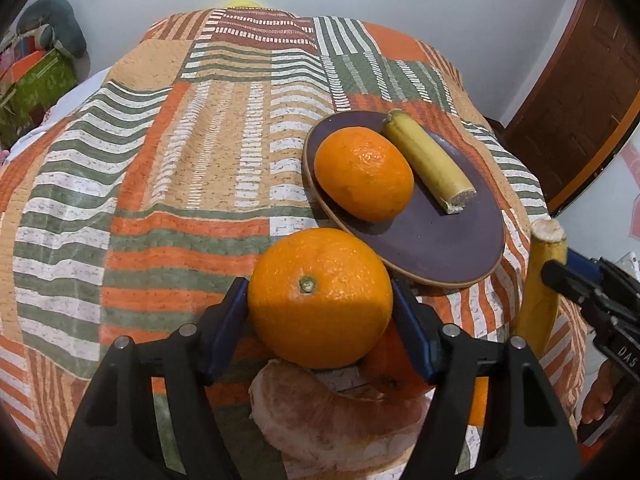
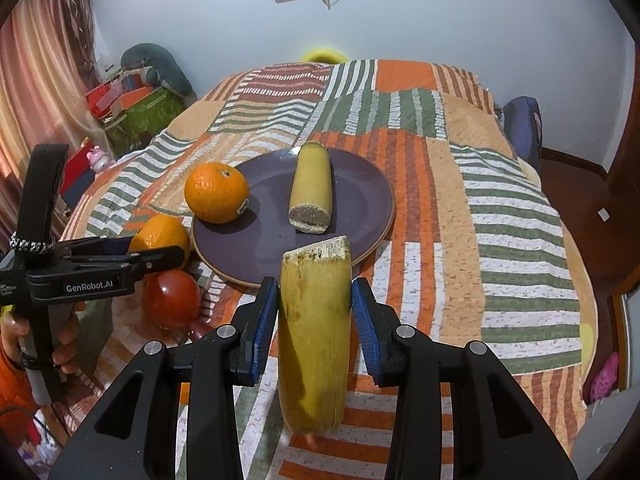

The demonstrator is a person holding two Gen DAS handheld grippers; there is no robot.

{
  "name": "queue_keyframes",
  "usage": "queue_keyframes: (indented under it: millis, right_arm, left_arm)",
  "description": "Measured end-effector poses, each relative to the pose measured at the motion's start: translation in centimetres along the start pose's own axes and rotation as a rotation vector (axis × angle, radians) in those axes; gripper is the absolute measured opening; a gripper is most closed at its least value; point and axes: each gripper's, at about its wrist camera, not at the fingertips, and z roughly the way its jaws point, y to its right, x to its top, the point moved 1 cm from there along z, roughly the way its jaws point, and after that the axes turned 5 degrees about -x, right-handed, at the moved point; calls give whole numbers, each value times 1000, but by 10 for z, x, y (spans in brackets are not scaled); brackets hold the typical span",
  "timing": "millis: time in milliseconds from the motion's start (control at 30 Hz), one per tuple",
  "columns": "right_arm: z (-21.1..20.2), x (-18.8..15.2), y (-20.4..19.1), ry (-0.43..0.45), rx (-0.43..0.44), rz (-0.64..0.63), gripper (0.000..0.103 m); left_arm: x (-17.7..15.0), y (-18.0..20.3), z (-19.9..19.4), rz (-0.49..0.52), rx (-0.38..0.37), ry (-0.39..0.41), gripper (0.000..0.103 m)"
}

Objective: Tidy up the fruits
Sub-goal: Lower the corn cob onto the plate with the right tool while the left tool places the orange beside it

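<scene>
**Two fruits plated, two in the jaws, more waiting**

While the purple plate [image 1: 436, 248] already carries one orange [image 1: 364, 174] and a banana half [image 1: 428, 166], I judge the job roughly midway. My left gripper [image 1: 320, 300] is clamped on a second orange [image 1: 320, 296], held just short of the plate's near rim. My right gripper [image 2: 314, 308] has its blue pads against the sides of another banana piece [image 2: 314, 336], cut end up and forward, near the plate's front edge; it looks gripped, though a sliver of gap shows on the right side.

Left to sort: a peeled citrus segment [image 1: 332, 420] and a red fruit [image 2: 172, 298] lying on the patchwork bedspread [image 1: 160, 184] beneath the left tool. Both grippers point forward toward the plate, the left one lying to the left of the right one.
</scene>
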Motion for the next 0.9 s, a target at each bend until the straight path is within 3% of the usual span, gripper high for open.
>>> queue_keyframes:
  millis: [567,900]
  right_arm:
    - [-54,25,18,133,-45,41,34]
    - [-56,41,19,172,-48,33,34]
  left_arm:
    - [13,33,-66,63,-7,146,69]
    - [37,64,-66,116,-32,184,69]
